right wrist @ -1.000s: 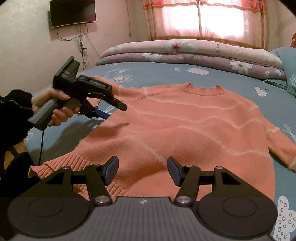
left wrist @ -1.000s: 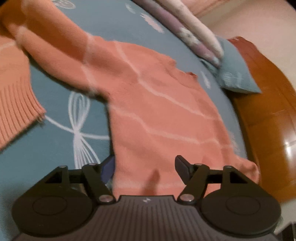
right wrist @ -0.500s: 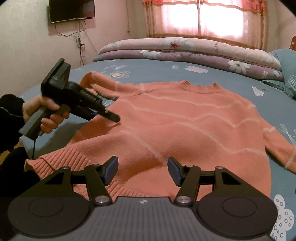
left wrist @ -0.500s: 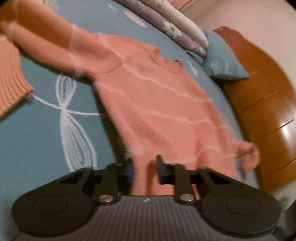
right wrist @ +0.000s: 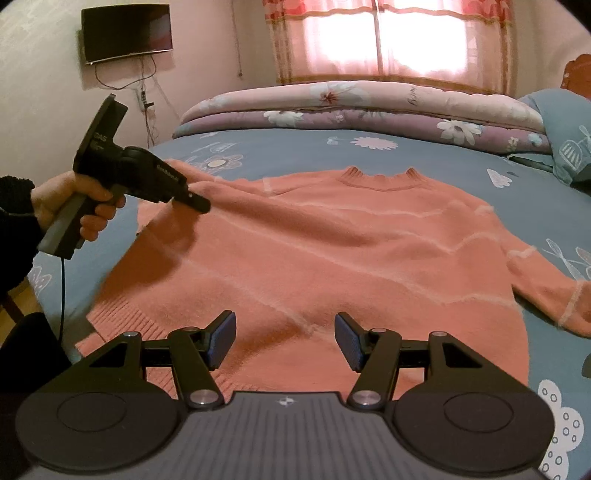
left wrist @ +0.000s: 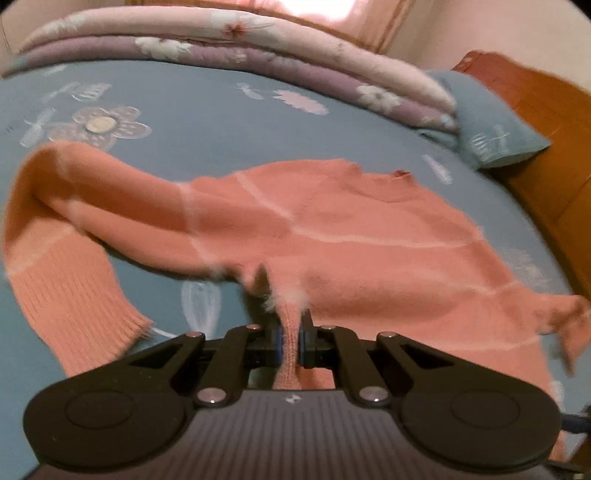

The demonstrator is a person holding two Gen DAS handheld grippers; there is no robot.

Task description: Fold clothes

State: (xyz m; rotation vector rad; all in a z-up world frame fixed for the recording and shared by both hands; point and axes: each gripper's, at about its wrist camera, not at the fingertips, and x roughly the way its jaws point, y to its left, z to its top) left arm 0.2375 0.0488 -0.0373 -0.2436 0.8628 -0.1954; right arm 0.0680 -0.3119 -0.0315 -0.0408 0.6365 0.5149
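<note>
Blue bedding (right wrist: 295, 147) printed with pale flowers covers the bed that fills both views, and at its far side, toward twelve o'clock, a rolled quilt (right wrist: 369, 107) in pink and lilac lies beneath a bright curtained window (right wrist: 388, 37). A dark screen (right wrist: 127, 33) hangs on the wall at about ten o'clock in the right wrist view, and a wooden headboard (left wrist: 546, 140) with a blue pillow (left wrist: 491, 136) beside it sits at two o'clock in the left wrist view. An orange sweater (right wrist: 314, 258) with thin pale stripes lies spread front-up across the middle of the bed, its ribbed collar (right wrist: 380, 179) toward twelve o'clock and one sleeve (right wrist: 554, 295) reaching off toward three o'clock. The left gripper (left wrist: 290, 341) has its jaws pinched tight on a ridge of the sweater's knit, which stands up between the blue pads and pulls the cloth nearby off the bedding; from the right wrist view the same tool sits at nine o'clock, gripped by a hand (right wrist: 70, 206) in a dark sleeve, its tip at the sweater's side near the armpit. The other sleeve (left wrist: 74, 258) bends back on itself at nine o'clock in the left wrist view, its ribbed cuff lying on the bedding. The right gripper (right wrist: 285, 341) hangs over the hem at six o'clock with its jaws well apart and nothing between them.
</note>
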